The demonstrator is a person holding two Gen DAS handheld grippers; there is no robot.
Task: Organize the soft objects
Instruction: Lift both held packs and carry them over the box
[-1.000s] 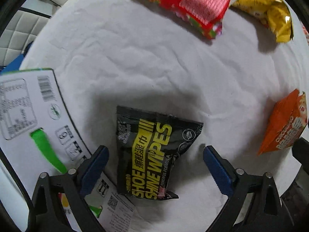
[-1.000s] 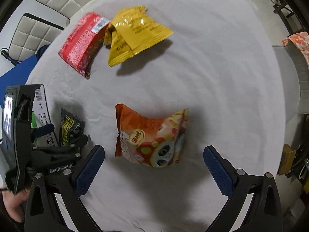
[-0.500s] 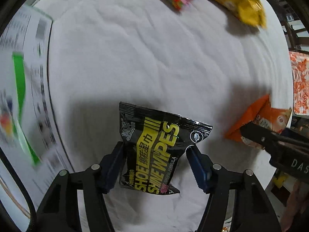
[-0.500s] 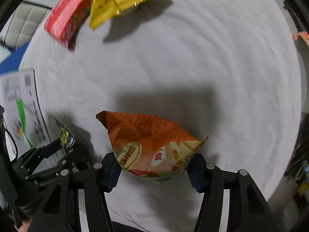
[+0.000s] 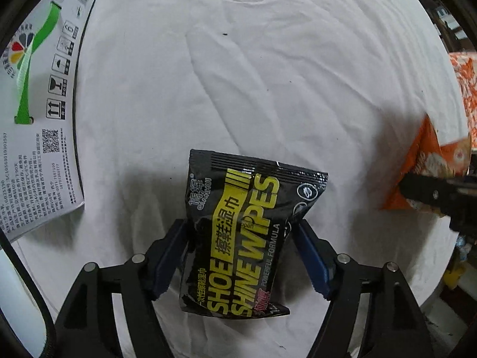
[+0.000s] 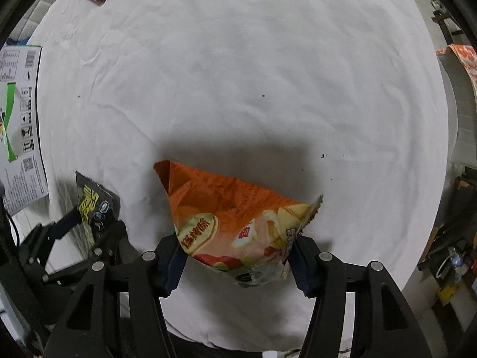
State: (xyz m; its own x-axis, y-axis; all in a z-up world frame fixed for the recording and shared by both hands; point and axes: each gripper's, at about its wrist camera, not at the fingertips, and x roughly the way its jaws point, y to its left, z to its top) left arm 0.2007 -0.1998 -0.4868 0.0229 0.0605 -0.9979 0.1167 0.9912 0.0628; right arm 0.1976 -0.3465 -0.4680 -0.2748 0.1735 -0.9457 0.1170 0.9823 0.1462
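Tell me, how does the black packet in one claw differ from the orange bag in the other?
The black wipes packet is flat, rectangular, with bold yellow lettering; the orange snack bag is puffy, crumpled, printed with chips. The packet sits squarely in the left gripper; the bag tilts, one corner up, in the right gripper. Both are soft pouches clamped between jaws.

The right gripper jaws pinch the orange snack bag, apparently lifted off the white cloth.
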